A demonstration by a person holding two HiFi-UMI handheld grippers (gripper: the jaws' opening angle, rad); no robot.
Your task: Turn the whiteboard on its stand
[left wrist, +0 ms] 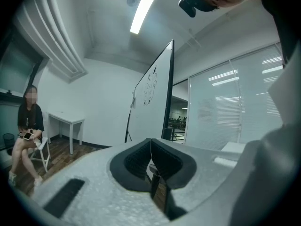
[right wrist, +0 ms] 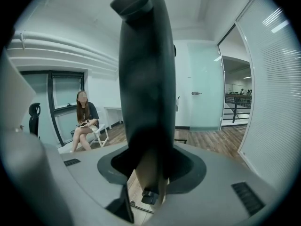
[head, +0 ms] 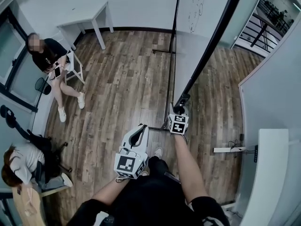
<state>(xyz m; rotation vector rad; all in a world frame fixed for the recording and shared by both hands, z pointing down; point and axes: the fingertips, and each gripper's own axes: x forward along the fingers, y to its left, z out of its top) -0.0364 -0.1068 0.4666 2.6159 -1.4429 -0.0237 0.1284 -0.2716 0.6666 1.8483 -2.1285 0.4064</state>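
1. The whiteboard [head: 200,27] stands upright on its stand [head: 162,51] on the wood floor [head: 122,88]. In the head view it runs away from the person edge-on, with its dark top frame slanting up toward the right.
2. The right gripper [head: 181,106] is at the near end of the whiteboard, and its marker cube sits just below that end.
3. In the right gripper view the whiteboard's dark side frame rises straight up between the jaws and fills the gap. The jaws are clenched on that frame.
4. The left gripper [head: 141,131] hangs left of the whiteboard's near end, apart from it and from the stand.
5. In the left gripper view its jaws are pressed together with nothing between them. The whiteboard's drawn-on face shows ahead of them.
6. Some marker sketches sit high on the whiteboard's left face.
7. A white table [head: 89,22] stands against the wall, well to the left of the whiteboard's far end.
8. A seated person [head: 51,65] is on a white chair [head: 75,67] farther left of the whiteboard, holding a phone on the lap.
9. A second person [head: 23,166] sits far left of the whiteboard's near end.
10. A white desk [head: 268,173] lies right of the whiteboard's near end.
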